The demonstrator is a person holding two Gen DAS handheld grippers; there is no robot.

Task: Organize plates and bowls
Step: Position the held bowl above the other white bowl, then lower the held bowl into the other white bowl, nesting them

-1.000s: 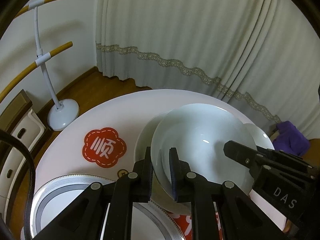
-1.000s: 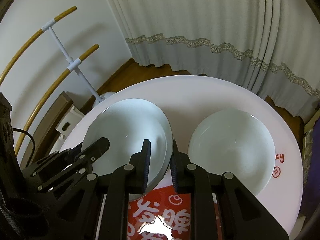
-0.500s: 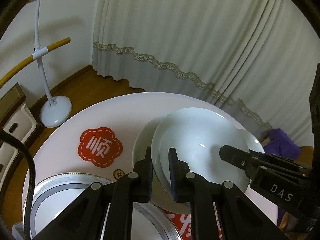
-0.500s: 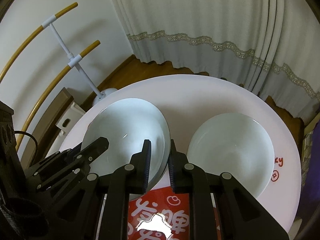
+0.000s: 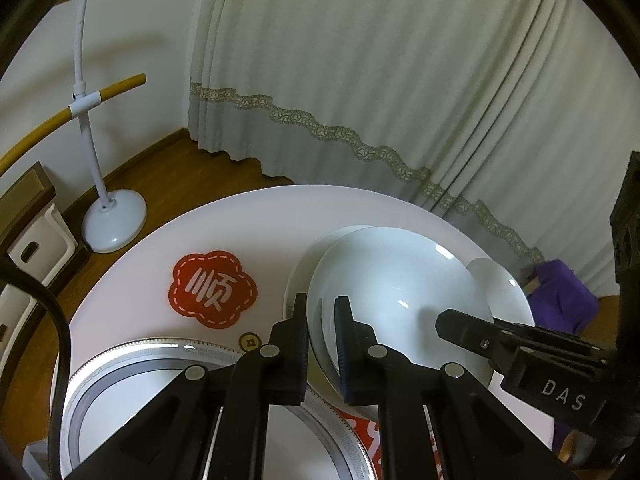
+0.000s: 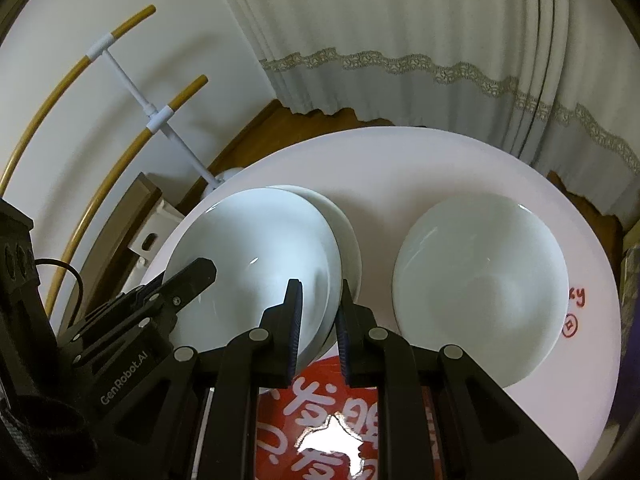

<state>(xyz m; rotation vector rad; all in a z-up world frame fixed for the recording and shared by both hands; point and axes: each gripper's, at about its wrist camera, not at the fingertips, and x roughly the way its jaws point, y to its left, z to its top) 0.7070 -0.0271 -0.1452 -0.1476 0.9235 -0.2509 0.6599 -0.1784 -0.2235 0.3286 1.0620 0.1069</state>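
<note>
- The round table (image 6: 420, 168) is the biggest thing. It spreads out in front of both tongs, with lots of bare room far ahead near the curtain (image 5: 400, 80).
- A gray-ringed plate (image 5: 132, 392) lies under our left tongs (image 5: 321, 344), close to the table's near edge.
- We hold one bowl (image 5: 400, 280) with both tongs. The left tongs pinch its left rim and the right tongs (image 6: 318, 330) pinch its right rim. Both are closed tight on it. We think two grips keep it from tipping.
- Under it peeks a second bowl (image 6: 348, 236), so we are likely stacking them.
- A third bowl (image 6: 480, 280) sits alone, just right of our right tongs.
- A red sticker (image 5: 214, 288) lies flat, left of the left tongs.
</note>
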